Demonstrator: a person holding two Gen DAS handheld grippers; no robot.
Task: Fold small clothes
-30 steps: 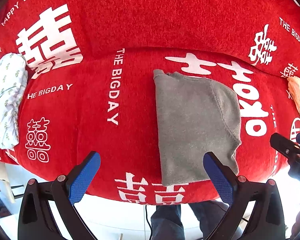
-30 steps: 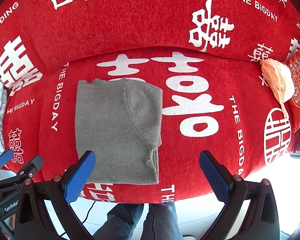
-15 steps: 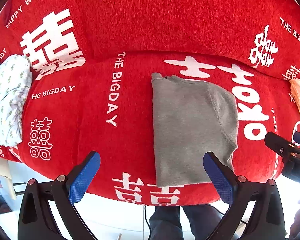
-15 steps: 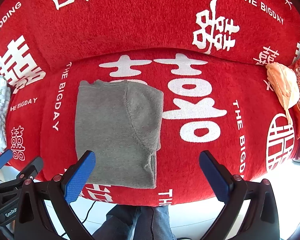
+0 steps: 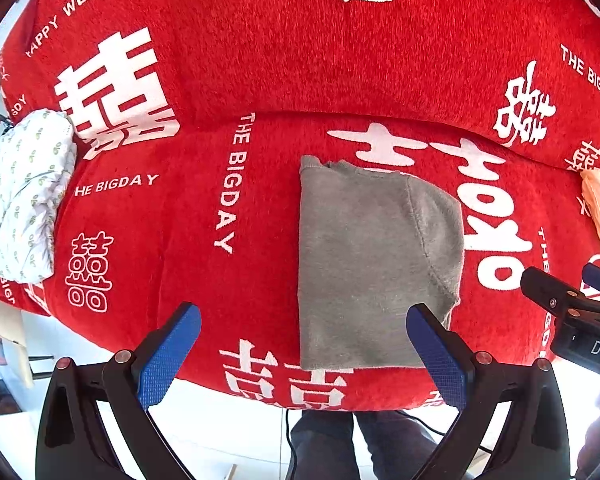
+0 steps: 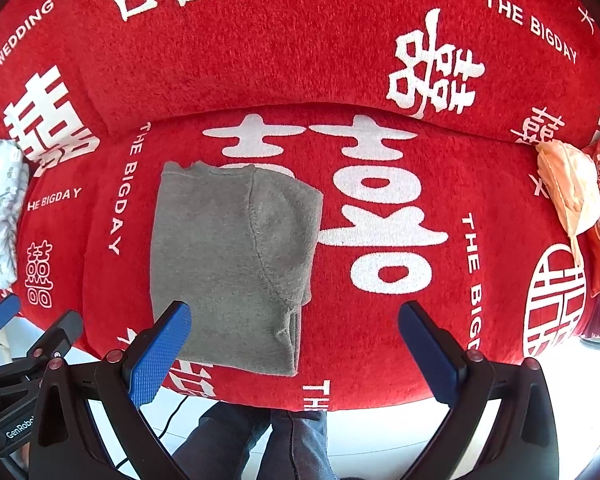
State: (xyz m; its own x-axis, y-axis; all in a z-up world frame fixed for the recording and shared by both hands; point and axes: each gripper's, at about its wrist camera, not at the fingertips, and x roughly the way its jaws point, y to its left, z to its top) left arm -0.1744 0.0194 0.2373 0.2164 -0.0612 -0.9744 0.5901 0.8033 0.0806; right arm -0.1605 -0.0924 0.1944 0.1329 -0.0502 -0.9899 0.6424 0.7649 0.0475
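While both tools (image 5: 302, 350) (image 6: 294, 346) hang spread, a fuzzy grey garment (image 6: 232, 264) lies folded rectangular on plush red cloth (image 6: 300, 48).

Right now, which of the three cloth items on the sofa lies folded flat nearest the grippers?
The grey garment, a flat rectangle mid-seat. The white patterned cloth is bunched at the left end, the peach cloth crumpled at the right.

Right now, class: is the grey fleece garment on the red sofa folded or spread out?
Folded. The grey fleece garment forms a compact rectangle, one sleeve layered over its body, doubled edges showing at its near corner.
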